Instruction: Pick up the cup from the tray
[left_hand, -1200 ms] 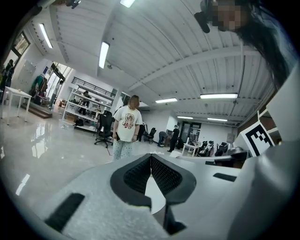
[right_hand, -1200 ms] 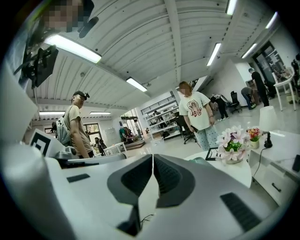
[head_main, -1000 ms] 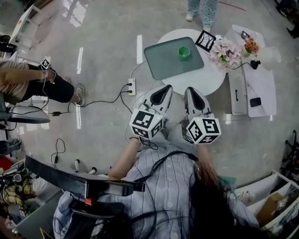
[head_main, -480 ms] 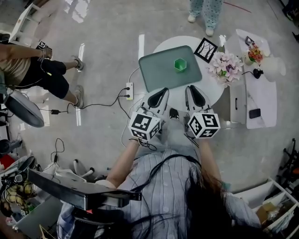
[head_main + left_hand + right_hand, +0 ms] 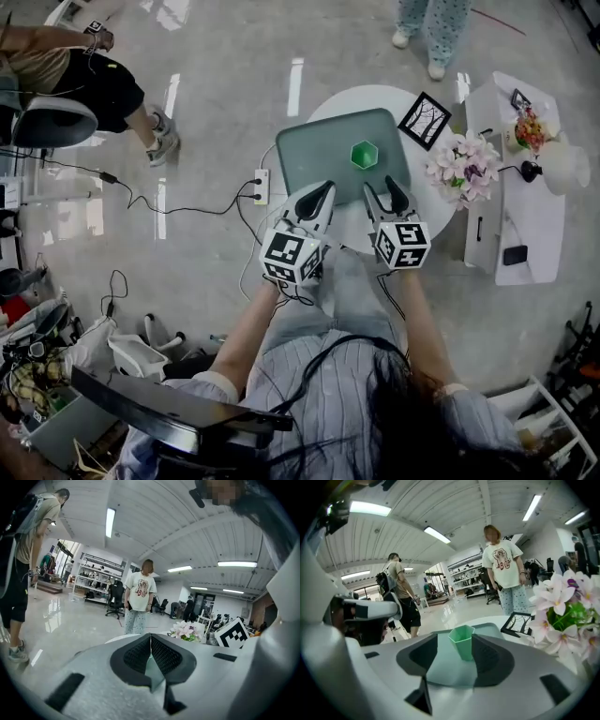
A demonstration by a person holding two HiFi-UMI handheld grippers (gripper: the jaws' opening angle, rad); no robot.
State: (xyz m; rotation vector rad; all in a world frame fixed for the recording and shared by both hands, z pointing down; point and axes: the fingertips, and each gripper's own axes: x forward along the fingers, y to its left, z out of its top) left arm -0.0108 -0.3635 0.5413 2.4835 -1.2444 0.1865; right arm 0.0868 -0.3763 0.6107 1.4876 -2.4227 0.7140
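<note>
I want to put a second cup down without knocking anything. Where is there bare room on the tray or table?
The tray is bare from its left rim to the cup. A narrow strip of table shows beyond the tray. Its right side is crowded with the picture frame and flowers.

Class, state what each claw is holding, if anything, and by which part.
Nothing is held. The left claw is shut and empty. The right claw is opening, empty; the green cup stands untouched on the tray ahead of it.
</note>
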